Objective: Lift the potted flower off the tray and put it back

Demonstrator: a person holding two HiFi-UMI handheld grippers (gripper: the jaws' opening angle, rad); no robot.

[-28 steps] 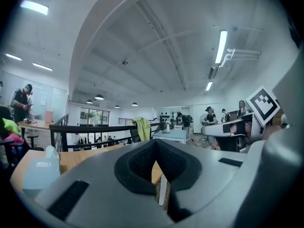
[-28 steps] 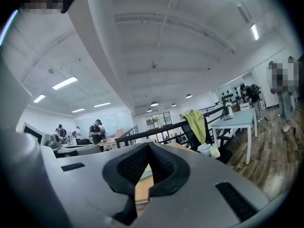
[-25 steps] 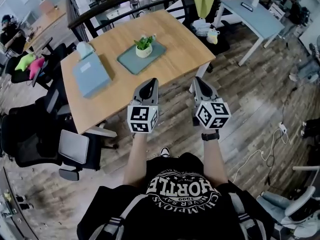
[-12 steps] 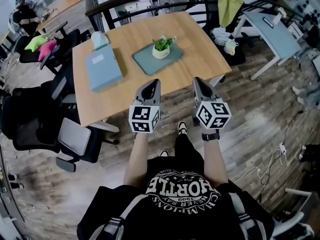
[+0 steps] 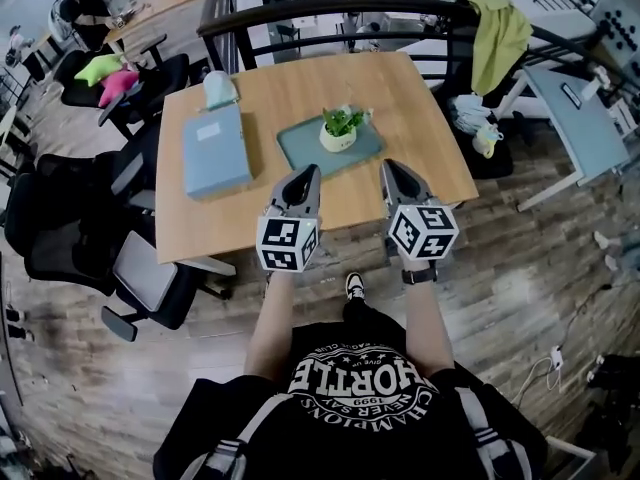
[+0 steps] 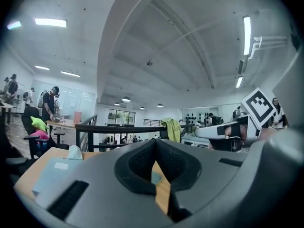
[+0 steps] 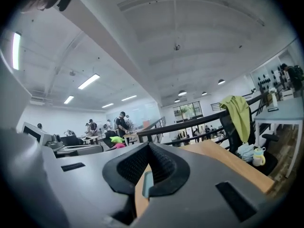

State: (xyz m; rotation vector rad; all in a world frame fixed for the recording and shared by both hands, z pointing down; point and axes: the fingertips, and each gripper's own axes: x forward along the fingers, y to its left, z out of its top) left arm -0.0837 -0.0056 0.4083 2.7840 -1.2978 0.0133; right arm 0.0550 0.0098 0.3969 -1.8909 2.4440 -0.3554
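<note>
Left claw (image 5: 306, 174) and right claw (image 5: 391, 168) are both closed and empty, side by side at the desk (image 5: 300, 83) edge. Ahead of them, well apart, the potted flower (image 5: 340, 131) stands on its tray (image 5: 300, 150).

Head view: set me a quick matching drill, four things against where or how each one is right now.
Things:
1. flower
2. blue folder
3. cloth
4. left tool

States:
A. draped over the railing
B. shut, empty
C. standing on the tray
D. flat on the table, left of the tray

Pairs: 1-C, 2-D, 3-A, 4-B
</note>
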